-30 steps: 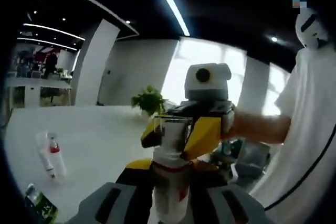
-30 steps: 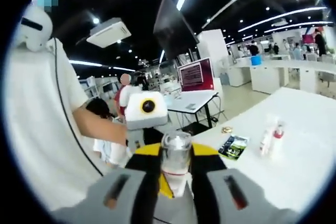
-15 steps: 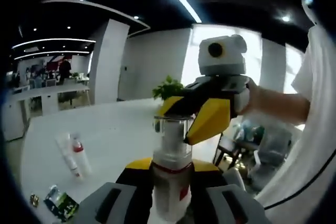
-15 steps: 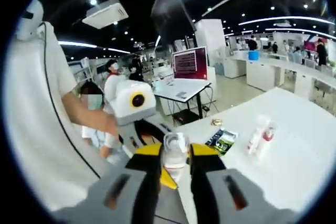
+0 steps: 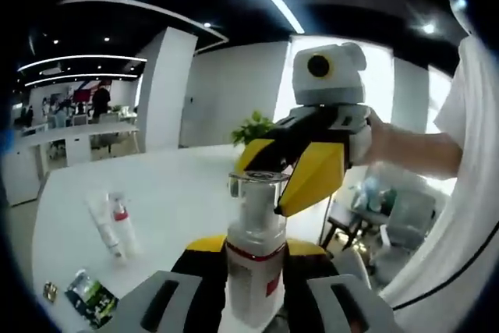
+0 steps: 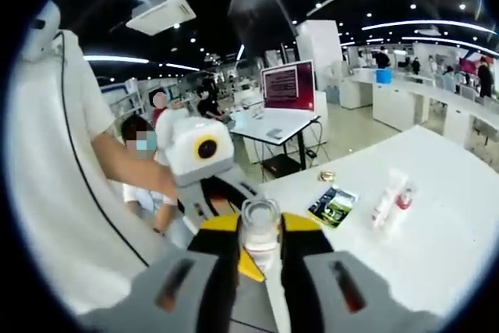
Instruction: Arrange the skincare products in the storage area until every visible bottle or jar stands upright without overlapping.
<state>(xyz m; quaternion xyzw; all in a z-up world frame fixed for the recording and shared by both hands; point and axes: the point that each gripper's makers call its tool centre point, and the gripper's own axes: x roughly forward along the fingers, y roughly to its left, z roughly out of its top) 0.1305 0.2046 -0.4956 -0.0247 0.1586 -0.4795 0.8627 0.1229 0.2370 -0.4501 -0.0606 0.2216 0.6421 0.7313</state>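
A: Open-plan office, strip lights overhead, long white table [image 5: 168, 193]. How far along is it?

B: Early, judging by this. Both grippers share one bottle [image 5: 253, 263] in mid-air: the left gripper [image 5: 251, 302] clamps its white body, the right gripper [image 6: 260, 251] pinches its clear cap [image 6: 260, 222].

A: And the remainder?

B: Two tubes [image 5: 111, 222] lie flat on the table, a green sachet [image 5: 90, 299] nearby. Nothing stands upright yet.

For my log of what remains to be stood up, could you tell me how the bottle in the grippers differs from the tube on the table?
The bottle stands upright, gripped by both grippers; the tube lies flat on the white table. The bottle carries a clear cap, the tube shows a red band. Both are pale skincare items.
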